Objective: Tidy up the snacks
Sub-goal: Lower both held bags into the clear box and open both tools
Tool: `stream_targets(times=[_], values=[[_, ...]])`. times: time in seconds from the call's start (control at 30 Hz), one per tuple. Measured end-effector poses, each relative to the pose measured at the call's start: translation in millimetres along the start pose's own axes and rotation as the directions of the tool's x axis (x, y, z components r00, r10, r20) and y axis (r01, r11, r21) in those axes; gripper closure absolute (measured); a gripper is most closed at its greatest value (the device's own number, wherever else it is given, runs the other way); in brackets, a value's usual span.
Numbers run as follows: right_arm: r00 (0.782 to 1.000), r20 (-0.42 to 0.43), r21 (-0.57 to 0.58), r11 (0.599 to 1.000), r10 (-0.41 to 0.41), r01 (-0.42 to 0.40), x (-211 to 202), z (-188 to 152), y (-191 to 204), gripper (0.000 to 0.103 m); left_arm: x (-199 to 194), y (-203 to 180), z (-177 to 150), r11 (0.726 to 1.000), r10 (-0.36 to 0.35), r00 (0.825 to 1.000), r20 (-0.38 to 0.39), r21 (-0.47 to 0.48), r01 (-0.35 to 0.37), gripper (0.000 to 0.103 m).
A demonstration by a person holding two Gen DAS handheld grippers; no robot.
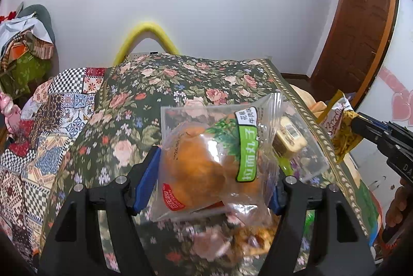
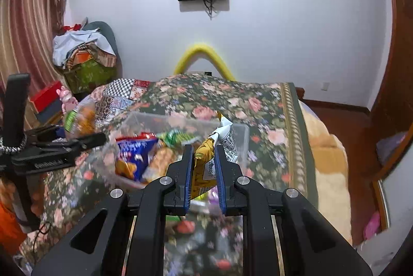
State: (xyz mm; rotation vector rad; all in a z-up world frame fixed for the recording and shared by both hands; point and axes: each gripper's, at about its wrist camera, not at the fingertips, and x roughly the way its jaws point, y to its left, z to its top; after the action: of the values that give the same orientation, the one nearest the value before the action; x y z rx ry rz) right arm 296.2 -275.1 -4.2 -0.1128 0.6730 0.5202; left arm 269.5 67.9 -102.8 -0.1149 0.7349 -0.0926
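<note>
Left tongs grip a clear snack bag; right tongs pinch a yellow packet — both above the plastic bin on the bed.

Between your left gripper's fingers, the clear snack bag carried a green strip reading "拉面丸子", a white patch above it with "花椒" and "牛肉味", and a red corner badge too small to read. Between your right gripper's fingers, the yellow packet showed blurred digits only.
</note>
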Motion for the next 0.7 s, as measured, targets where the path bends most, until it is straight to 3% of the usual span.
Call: stream_targets(times=[0.53, 0.7], values=[[0.985, -0.135, 0.019, 0.994, 0.108, -0.107, 87, 8, -1, 0.088, 93, 8, 29, 0.997, 0.081, 0.992, -0.094, -0.004, -0.082, 0.031], [0.976, -0.175, 0.023, 0.992, 0.127, -0.125, 100, 4, -2, 0.088, 102, -3, 28, 0.996, 0.088, 0.991, -0.105, 0.032, -0.085, 0.028]])
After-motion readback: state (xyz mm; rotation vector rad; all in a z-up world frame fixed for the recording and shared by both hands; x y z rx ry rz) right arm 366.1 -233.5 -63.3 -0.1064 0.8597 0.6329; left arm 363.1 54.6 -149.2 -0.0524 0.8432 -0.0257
